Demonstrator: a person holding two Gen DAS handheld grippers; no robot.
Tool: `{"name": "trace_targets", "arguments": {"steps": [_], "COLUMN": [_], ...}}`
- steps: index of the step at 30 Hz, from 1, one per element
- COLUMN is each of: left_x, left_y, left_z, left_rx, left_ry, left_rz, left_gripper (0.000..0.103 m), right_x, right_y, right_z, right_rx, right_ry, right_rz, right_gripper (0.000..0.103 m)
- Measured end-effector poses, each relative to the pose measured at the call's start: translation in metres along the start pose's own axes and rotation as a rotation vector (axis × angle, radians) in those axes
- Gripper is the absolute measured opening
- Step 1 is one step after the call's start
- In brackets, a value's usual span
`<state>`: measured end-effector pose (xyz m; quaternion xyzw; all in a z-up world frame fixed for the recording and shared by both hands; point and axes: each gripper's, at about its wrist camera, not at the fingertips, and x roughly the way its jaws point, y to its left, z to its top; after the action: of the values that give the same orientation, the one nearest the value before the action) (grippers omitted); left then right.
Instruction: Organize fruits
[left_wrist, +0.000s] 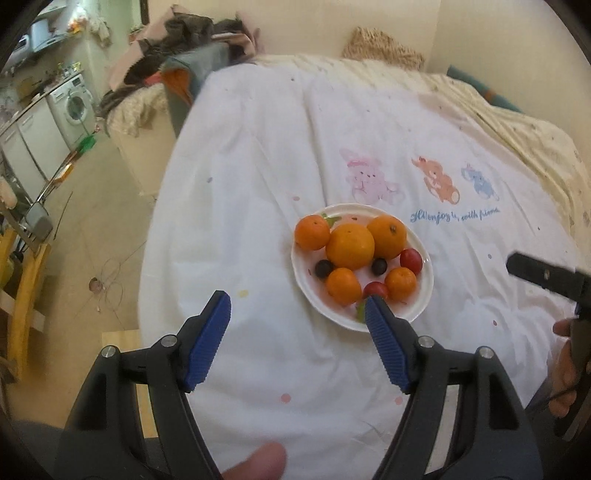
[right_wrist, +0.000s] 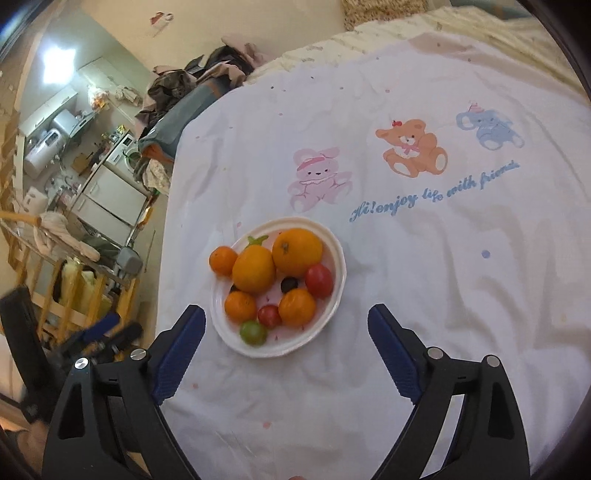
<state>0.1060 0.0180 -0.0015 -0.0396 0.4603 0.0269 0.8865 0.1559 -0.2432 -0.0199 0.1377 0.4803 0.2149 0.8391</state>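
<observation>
A white plate (left_wrist: 424, 291) (right_wrist: 334, 243) lies on a white printed bed sheet (left_wrist: 258, 192) (right_wrist: 443, 277). It holds several oranges (left_wrist: 350, 240) (right_wrist: 297, 251), two red tomatoes (left_wrist: 411, 259) (right_wrist: 318, 280), two dark grapes (left_wrist: 323, 268) (right_wrist: 289, 284) and a green fruit (right_wrist: 253, 332). My left gripper (left_wrist: 297, 306) is open and empty, just short of the plate's near rim, its right finger overlapping the rim. My right gripper (right_wrist: 286, 319) is open and empty, with the plate's near edge between its fingers. The right gripper also shows in the left wrist view (left_wrist: 546, 275).
The sheet carries a pink rabbit print (right_wrist: 317, 177), a bear print (right_wrist: 410, 147) and an elephant print (right_wrist: 489, 129). A pile of clothes (left_wrist: 192, 48) lies at the bed's far left. The floor (left_wrist: 92, 229) and kitchen units (left_wrist: 44, 125) lie left of the bed.
</observation>
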Motion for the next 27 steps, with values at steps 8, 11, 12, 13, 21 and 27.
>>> {"name": "trace_targets", "arguments": {"steps": [8,11,12,13,21,27], "left_x": [-0.023,-0.028,-0.030,-0.033,-0.044,-0.039], "left_y": [0.002,-0.002,-0.005,-0.006,-0.011,-0.008], "left_z": [-0.027,-0.034,-0.035,-0.036,-0.038,-0.038], "left_rx": [-0.021,-0.009,0.004,0.010,0.011,-0.014], "left_ry": [-0.067,-0.084,-0.098,-0.107,-0.178,-0.161], "left_rz": [0.005,0.014,0.017,0.022,0.039,0.012], "left_gripper": [0.089,0.090,0.091,0.098,0.103,0.103], "right_x": [-0.023,-0.024,-0.026,-0.027,-0.031,-0.031], "right_y": [0.023,0.026,0.029,0.032,0.044,0.048], "right_z": [-0.041,-0.051,-0.055,-0.057,-0.060,-0.062], "right_rx": [-0.051,-0.050,-0.062,-0.075,-0.143,-0.160], "right_ry": [-0.082,-0.098,-0.120,-0.134,-0.205,-0.210], "right_rz": [-0.070,-0.089,-0.107,-0.121,-0.179,-0.194], "right_gripper": [0.103,0.103,0.103,0.103,0.103,0.103]}}
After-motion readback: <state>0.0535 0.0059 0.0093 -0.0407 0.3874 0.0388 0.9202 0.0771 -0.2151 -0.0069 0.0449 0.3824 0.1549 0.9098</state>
